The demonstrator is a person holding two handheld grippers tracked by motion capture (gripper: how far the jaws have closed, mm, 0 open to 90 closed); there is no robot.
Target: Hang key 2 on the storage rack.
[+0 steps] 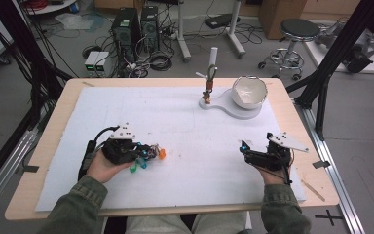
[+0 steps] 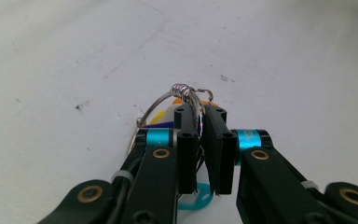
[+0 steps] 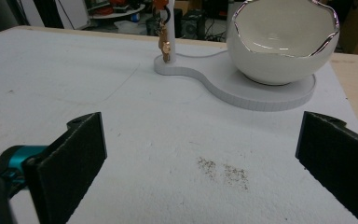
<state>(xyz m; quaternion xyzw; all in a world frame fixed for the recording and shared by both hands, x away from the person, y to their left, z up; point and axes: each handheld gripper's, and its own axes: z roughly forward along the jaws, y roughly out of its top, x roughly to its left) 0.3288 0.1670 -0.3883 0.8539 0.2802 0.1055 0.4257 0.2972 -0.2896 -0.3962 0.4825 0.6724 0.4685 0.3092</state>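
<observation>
Left hand-held gripper (image 2: 199,140) clamped on key ring (image 2: 185,93), right hand-held gripper (image 3: 200,158) wide over bare mat (image 1: 195,126).

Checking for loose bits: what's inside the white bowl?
The white bowl on its stand shows a bare white inner wall, nothing visible. Its near rim hides the bottom, so small items there cannot be ruled out.

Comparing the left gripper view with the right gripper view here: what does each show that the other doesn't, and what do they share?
Left gripper view: the left gripper, jaws closed on a key ring with coloured tags, a teal tag below the jaws.

Right gripper view: the right gripper with jaws wide apart and nothing between them, the white bowl on its white stand, and keys hanging from the stand's post.

Shared: the white table cover with a faint curved line and small dark specks.
</observation>
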